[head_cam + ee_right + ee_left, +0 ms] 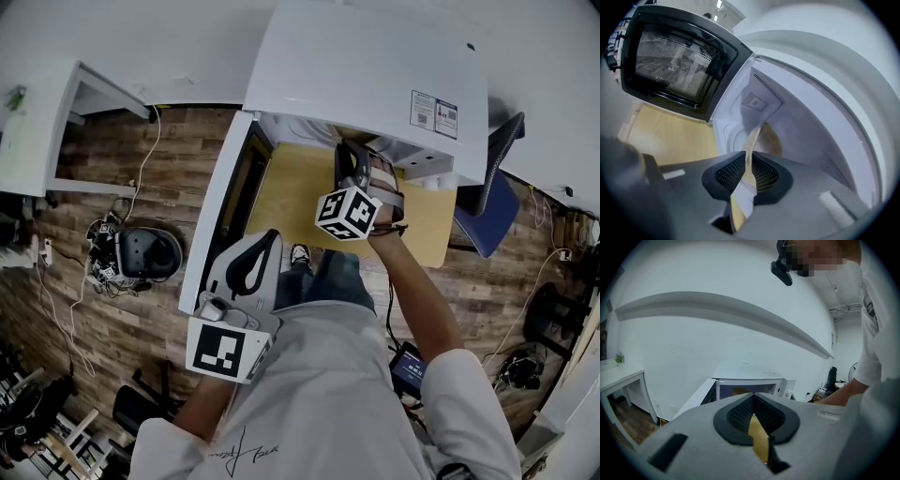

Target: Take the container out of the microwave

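Note:
The white microwave (366,75) stands on a yellow table (295,192) with its door (217,220) swung open to the left. My right gripper (361,173) reaches into the opening. In the right gripper view its jaws (748,161) are shut on the thin clear wall of the container (752,138), which stands in the cavity (801,126) with something brownish behind it. The container is hidden in the head view. My left gripper (265,246) hangs back in front of the open door, its tips (752,398) together with nothing between them.
The door's mesh window (675,61) fills the upper left of the right gripper view. A blue chair (492,211) stands right of the table. A black device with cables (150,251) lies on the wood floor at left, near a white desk (37,131).

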### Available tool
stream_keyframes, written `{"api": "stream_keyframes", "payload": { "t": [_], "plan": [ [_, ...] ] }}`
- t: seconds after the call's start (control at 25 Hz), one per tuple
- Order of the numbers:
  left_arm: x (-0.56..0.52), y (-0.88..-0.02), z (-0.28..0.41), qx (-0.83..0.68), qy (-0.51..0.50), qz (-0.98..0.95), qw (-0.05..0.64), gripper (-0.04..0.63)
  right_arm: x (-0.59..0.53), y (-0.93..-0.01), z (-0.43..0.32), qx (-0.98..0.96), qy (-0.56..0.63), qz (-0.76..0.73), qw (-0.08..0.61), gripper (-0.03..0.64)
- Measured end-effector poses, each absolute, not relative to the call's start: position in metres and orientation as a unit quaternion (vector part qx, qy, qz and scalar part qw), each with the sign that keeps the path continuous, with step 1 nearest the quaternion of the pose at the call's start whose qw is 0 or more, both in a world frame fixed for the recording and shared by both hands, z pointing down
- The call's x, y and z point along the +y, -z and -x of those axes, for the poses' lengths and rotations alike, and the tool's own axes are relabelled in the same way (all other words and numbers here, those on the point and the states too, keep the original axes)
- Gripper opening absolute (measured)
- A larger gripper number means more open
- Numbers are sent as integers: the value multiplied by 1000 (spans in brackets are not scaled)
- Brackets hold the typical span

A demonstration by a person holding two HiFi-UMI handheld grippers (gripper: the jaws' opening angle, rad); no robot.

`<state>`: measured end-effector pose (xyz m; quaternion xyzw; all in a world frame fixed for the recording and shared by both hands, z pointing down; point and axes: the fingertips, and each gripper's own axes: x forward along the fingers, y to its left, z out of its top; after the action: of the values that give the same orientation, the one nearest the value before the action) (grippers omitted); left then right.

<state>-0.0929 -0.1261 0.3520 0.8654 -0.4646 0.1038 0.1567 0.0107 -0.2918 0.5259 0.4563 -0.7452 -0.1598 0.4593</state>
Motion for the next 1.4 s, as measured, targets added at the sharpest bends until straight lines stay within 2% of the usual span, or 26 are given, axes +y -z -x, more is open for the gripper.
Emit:
{"api": "stream_keyframes", "payload": {
  "t": [1.4],
  "plan": [
    [-110, -346, 89, -448, -81, -878, 148, -6, -235, -480, -32, -777, 93, -461, 419, 57]
  ]
}}
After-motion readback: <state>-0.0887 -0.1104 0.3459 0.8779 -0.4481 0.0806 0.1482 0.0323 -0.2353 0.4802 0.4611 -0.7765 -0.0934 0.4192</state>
